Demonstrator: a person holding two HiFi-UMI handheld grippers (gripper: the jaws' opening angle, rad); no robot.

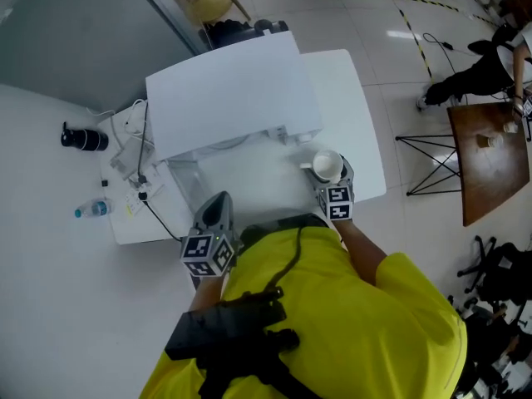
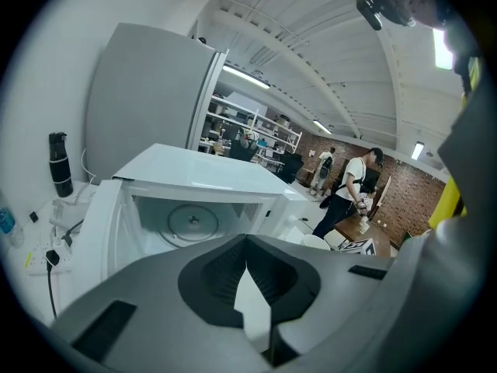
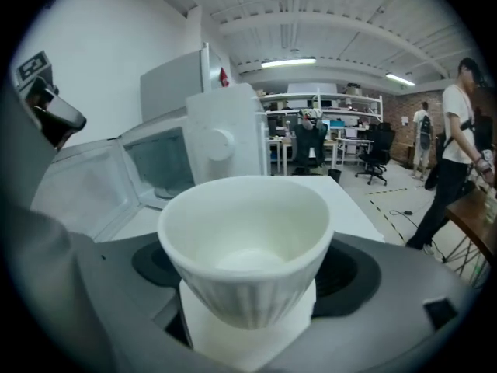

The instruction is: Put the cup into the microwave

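Pale tiled floor (image 1: 374, 7) surrounds the white tabletop (image 1: 353, 98); a brown wooden table (image 1: 490, 156) stands right, and a brick wall (image 2: 400, 199) lies beyond.

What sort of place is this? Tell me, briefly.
Likely a lab or workshop, not a kitchen: storage shelves, office chairs and a brick wall lie beyond the microwave.

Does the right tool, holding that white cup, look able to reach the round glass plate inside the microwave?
Probably yes. The white microwave stands open, the round glass plate lies bare, and nothing stands between it and the right tool gripping the white ribbed cup.
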